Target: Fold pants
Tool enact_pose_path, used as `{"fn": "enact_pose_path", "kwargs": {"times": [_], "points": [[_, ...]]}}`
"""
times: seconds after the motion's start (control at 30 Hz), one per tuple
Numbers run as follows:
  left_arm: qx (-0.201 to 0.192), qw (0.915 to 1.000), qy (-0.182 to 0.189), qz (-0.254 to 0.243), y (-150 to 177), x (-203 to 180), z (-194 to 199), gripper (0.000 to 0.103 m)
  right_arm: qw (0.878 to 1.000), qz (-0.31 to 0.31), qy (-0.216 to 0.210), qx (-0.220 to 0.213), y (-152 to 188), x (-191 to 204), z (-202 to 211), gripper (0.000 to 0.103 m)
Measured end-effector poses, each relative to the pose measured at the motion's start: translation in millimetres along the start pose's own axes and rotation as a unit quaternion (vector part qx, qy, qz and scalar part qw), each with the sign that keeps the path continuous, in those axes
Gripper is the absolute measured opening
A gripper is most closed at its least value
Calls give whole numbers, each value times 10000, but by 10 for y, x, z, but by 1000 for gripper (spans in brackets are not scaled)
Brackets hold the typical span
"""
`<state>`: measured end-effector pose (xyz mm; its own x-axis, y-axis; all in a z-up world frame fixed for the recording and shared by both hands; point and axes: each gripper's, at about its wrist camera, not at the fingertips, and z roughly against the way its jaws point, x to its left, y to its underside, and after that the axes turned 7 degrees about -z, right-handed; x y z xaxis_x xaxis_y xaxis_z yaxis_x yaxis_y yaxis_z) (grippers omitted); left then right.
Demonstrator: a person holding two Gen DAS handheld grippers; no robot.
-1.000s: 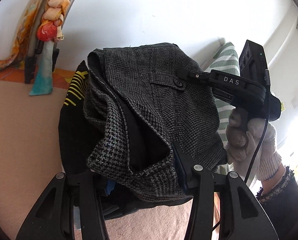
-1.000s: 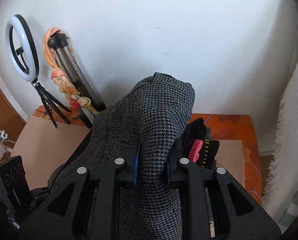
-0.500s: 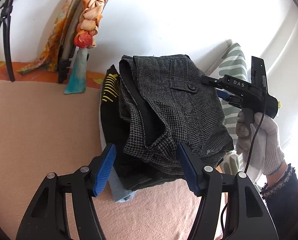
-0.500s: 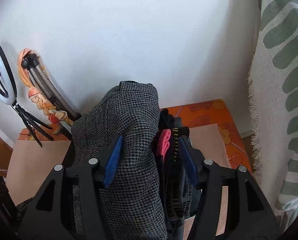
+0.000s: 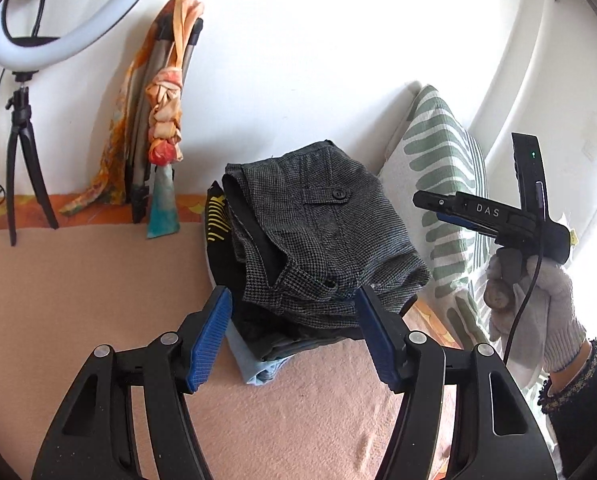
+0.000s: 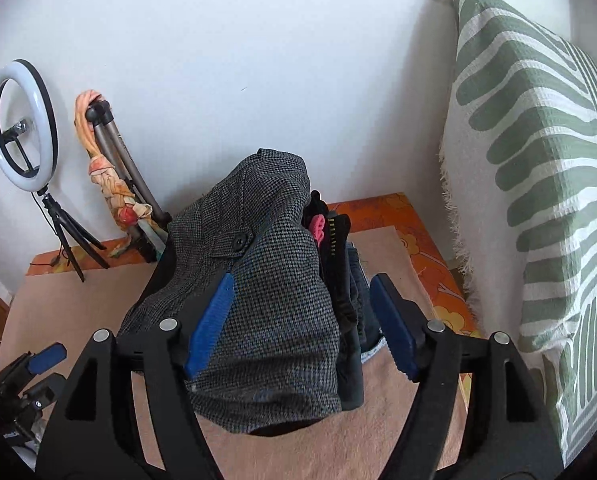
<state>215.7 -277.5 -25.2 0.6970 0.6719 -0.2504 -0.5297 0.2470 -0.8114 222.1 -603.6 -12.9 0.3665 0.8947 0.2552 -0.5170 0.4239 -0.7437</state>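
The folded grey houndstooth pants point(image 5: 322, 236) lie on top of a stack of folded clothes point(image 5: 258, 344) on the pink bed cover point(image 5: 98, 300). They also show in the right wrist view point(image 6: 266, 300). My left gripper point(image 5: 294, 336) is open and empty, just in front of the stack. My right gripper point(image 6: 302, 320) is open and empty, its jaws either side of the pants' near end without gripping. The right gripper also shows from the side in the left wrist view point(image 5: 434, 206), to the right of the stack.
A green-and-white patterned cushion point(image 6: 538, 200) leans at the right, close to the stack. A ring light on a tripod point(image 6: 22, 128) and a second tripod with an orange scarf point(image 6: 110, 184) stand against the white wall. An orange patterned sheet point(image 6: 418, 248) edges the cover.
Both grippers have opened, let go of the grey pants and drawn back from the stack. The pants now rest on the stack.
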Motion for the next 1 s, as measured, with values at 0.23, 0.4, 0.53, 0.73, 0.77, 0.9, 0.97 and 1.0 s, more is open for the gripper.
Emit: {"fn": "enact_pose_path", "kwargs": {"times": [0.23,0.4,0.53,0.73,0.77,0.9,0.97,1.0], "points": [[-145,9992,-70,-370,19,-145,386,80,9993,119,189,-298,348,265,446,81],[-256,9975,-171,-643,95,-206,644,82,9984,107,306,-472,601,427,658,95],[-340,9962,-217,-772,163,-205,811,84,9965,242,484,-636,782,592,818,95],[-352,9930,-500,-1011,271,-212,961,84,9939,323,645,-835,1032,780,986,102],[-353,9923,-548,-1054,286,-214,984,84,9936,318,643,-877,1067,799,1017,102],[-411,9898,-716,-1165,343,-214,1070,85,9929,226,577,-1019,1229,845,1123,103],[-463,9891,-811,-1139,370,-203,1107,93,9926,184,573,-1053,1315,859,1148,103],[-491,9891,-837,-1112,383,-196,1123,95,9925,178,572,-1063,1357,867,1152,103]]}}
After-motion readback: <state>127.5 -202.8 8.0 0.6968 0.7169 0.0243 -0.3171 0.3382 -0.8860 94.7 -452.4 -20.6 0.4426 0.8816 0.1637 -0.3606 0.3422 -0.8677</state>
